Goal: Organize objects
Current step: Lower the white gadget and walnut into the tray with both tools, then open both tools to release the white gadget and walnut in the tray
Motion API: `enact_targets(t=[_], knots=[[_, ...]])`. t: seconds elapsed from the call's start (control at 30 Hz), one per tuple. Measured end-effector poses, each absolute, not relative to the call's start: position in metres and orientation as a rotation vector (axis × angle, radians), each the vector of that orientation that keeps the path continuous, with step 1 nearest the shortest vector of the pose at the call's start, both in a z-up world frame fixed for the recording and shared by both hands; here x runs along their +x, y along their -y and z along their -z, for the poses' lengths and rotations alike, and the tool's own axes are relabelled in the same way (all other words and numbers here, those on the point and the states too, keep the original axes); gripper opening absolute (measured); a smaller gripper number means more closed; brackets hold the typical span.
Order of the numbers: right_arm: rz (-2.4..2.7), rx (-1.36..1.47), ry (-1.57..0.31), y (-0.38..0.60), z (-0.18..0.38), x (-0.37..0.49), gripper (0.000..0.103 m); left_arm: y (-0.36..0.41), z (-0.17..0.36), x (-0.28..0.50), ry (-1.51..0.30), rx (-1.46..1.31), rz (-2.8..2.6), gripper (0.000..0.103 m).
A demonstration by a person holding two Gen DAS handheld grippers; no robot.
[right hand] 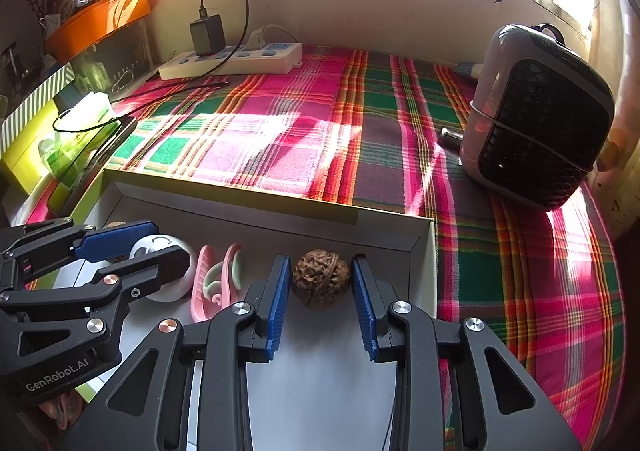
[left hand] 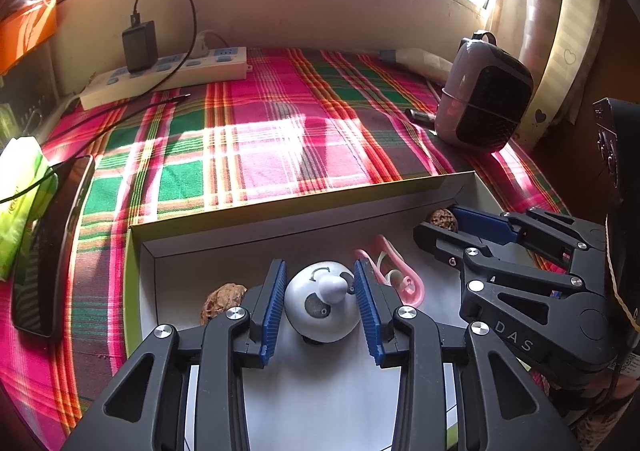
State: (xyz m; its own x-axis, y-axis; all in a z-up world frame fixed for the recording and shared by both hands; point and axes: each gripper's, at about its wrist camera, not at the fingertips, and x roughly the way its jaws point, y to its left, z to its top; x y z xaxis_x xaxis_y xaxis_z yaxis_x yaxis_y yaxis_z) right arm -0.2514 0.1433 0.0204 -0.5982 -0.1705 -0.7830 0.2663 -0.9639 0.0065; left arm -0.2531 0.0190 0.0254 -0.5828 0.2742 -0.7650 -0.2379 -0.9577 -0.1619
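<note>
Inside the box (left hand: 280,211), the released left tongs (left hand: 320,291) straddle the timer (left hand: 322,307), while the right tongs (right hand: 321,283) clench a walnut (right hand: 320,277).

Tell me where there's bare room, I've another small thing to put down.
Widest free patch: the plaid cloth between the white power strip, the grey heater and the white cardboard box. Inside the box it is crowded: white round timer, pink clip, two brown walnuts, both grippers.
</note>
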Motion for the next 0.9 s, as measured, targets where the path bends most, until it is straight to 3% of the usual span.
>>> enact_targets(t=[0.07,0.2,0.9], knots=[[2.605,1.254,-0.153,-0.143,-0.021,-0.25,0.033,-0.019,-0.026,-0.252,0.067,-1.251,-2.566,0.036],[2.614,1.238,-0.138,-0.144,-0.024,-0.245,0.046,-0.017,-0.03,-0.247,0.066,-1.243,-2.579,0.037],[2.655,1.165,-0.012,-0.153,-0.041,-0.207,0.046,-0.003,-0.047,-0.209,0.114,-1.176,-2.63,0.038]])
